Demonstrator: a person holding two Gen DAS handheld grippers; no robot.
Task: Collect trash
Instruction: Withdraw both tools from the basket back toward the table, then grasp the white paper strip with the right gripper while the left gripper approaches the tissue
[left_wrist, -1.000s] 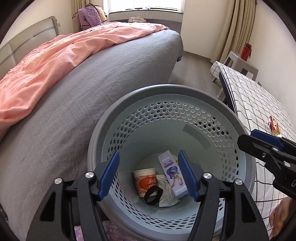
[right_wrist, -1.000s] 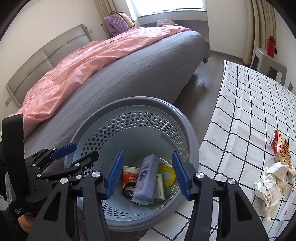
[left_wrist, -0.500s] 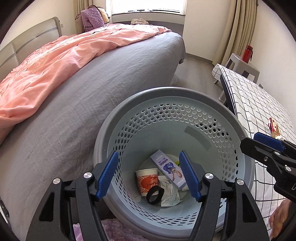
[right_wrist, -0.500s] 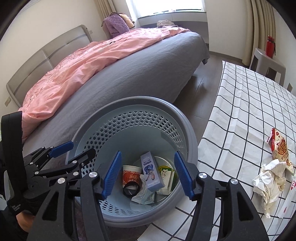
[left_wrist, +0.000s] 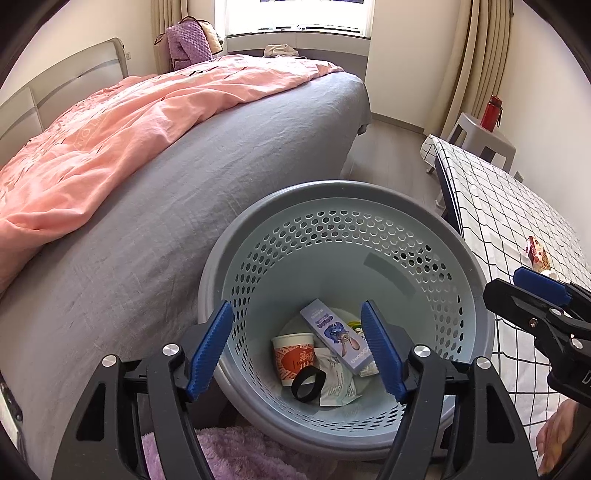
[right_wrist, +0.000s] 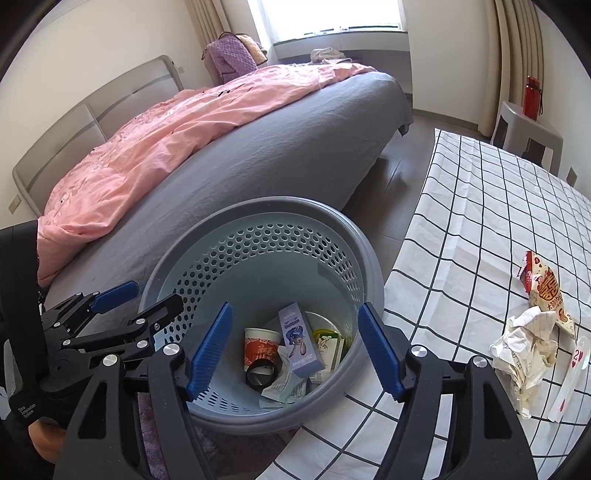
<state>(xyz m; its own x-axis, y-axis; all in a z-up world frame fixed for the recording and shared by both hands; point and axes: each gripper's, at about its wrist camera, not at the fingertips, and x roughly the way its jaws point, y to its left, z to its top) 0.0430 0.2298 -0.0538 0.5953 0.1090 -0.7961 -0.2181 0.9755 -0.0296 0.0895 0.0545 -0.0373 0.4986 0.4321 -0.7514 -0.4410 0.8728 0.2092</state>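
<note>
Both grippers, left (left_wrist: 295, 347) and right (right_wrist: 293, 347), hover spread and empty above the basket (right_wrist: 369, 266), where the blue carton (right_wrist: 300, 345), airborne a second ago, now lies among cup and wrappers. Next, swing right to the crumpled paper (right_wrist: 524, 350) on the checked table (right_wrist: 461, 221), pinching its bulk squarely

Daylight floods in from the window (left_wrist: 295, 14) at twelve o'clock in both views, blown out to plain white. The room is bright and evenly lit, with soft shadows. The pink quilt (right_wrist: 177, 129) and grey bed (left_wrist: 147, 236) are clear and sharp. Fisheye bending curves the walls and curtains, and a black ring darkens every corner. The basket (right_wrist: 258, 280) bottom sits in mild shade. No motion blur shows.
</note>
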